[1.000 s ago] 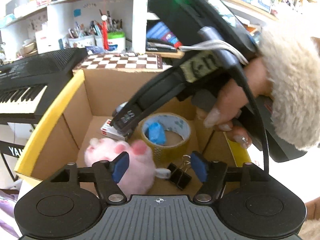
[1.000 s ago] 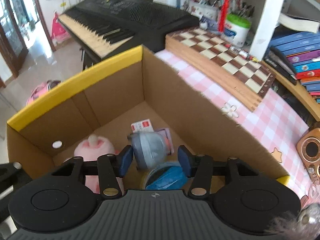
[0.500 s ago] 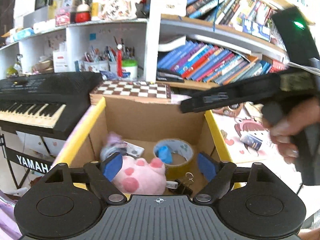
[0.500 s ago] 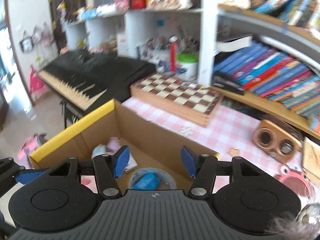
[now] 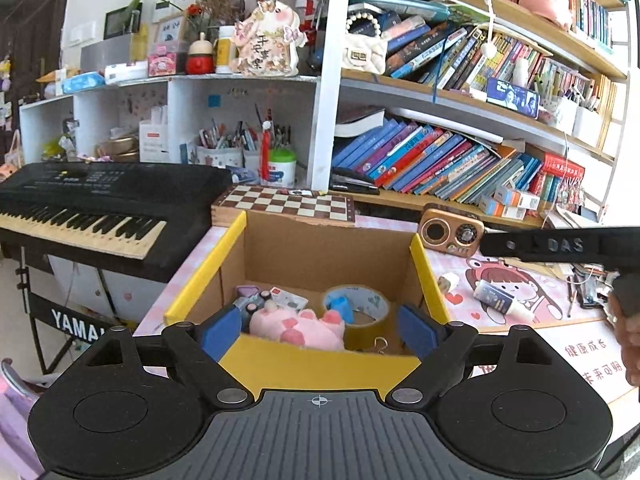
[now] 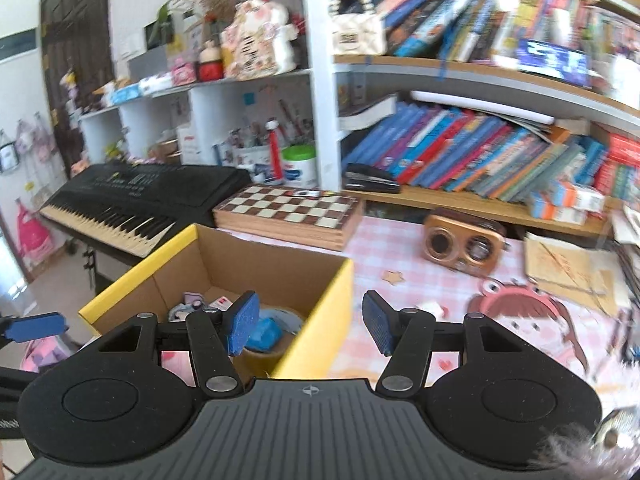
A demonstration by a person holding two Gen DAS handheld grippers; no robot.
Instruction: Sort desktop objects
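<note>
The left gripper [image 5: 320, 330] hangs just short of the near yellow rim of the open cardboard box with yellow-edged flaps [image 5: 332, 252]. Its blue-padded jaws have just been opening and now stand wide, with nothing between them. Inside the box lie a pink plush toy with darker pink paw pads [image 5: 298, 328], a roll of tan packing tape with a blue lump in its core [image 5: 358, 310], a small white-and-red card box [image 5: 286, 300] and, at the back left, a small grey-and-purple item that is hard to make out from here. A wire binder-clip handle [image 5: 380, 345] shows beside the tape, near the front wall.

The right gripper [image 6: 310, 326] is over the box's right front corner, its jaws (also blue-padded) parted to a middling width and holding nothing; they have been opening a little. In the left wrist view its black body [image 5: 560, 246] crosses the right edge, with part of a person's hand [image 5: 630, 340] below it.

The box stands on a pink checked tablecloth [image 6: 400, 256]. Behind it lies a folded wooden chessboard [image 5: 286, 204], with a black electronic keyboard [image 5: 100, 204] to the left and a small brown retro radio [image 5: 450, 234] to the right.
</note>
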